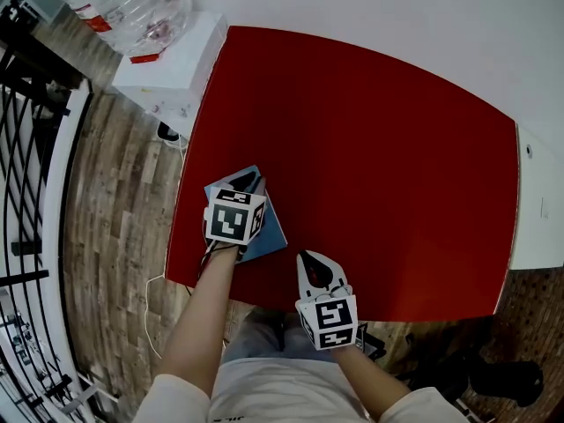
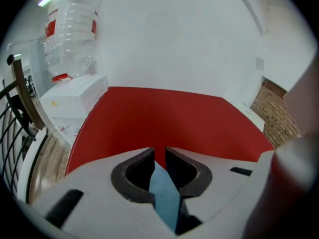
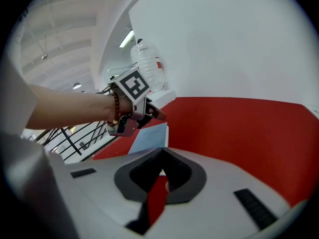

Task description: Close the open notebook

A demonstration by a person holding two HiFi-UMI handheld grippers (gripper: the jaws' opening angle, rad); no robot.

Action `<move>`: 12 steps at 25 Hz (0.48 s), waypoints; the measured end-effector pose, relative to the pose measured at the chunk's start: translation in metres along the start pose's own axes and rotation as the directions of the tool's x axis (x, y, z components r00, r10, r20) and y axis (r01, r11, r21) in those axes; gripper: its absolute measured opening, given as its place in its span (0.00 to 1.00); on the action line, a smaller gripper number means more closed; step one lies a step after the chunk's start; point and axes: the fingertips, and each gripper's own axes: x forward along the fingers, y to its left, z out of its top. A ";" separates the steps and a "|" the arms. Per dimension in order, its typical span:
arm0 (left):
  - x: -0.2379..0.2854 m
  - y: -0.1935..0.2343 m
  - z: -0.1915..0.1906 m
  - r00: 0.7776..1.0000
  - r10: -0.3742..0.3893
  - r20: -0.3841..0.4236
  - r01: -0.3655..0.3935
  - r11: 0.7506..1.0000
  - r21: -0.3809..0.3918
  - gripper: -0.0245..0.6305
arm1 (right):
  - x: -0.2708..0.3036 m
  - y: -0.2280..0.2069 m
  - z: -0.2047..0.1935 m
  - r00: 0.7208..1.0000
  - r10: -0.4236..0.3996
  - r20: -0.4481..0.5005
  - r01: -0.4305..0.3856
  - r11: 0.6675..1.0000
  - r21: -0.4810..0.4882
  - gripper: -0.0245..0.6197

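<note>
A blue notebook (image 1: 271, 229) lies flat with its cover down near the front left corner of the red table (image 1: 379, 166). My left gripper (image 1: 247, 183) hangs just above it, clear of the cover. Its jaws stand a little apart with nothing pressed between them. In the left gripper view the blue cover (image 2: 165, 193) shows through the gap of that gripper (image 2: 159, 153). The right gripper view shows the notebook (image 3: 149, 136) lying under the left gripper (image 3: 158, 113). My right gripper (image 1: 310, 258) rests over the table's front edge, tips together and empty, with only red table behind it (image 3: 162, 153).
A white water dispenser (image 1: 176, 60) with a large clear bottle (image 1: 132, 3) stands off the table's far left corner. A black railing (image 1: 26, 192) runs along the wooden floor at left. A white wall borders the table's far side.
</note>
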 end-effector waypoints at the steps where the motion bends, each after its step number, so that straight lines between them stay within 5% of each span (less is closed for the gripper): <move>1: -0.011 -0.001 0.003 1.000 0.004 0.012 -0.004 1.000 0.003 0.14 | -0.003 0.003 0.003 1.000 0.003 0.002 -0.003 1.000 -0.009 0.05; 12: -0.168 -0.026 -0.020 0.978 0.066 0.198 -0.039 0.990 -0.136 0.05 | -0.047 0.048 0.049 0.997 0.073 0.018 -0.072 0.994 -0.078 0.05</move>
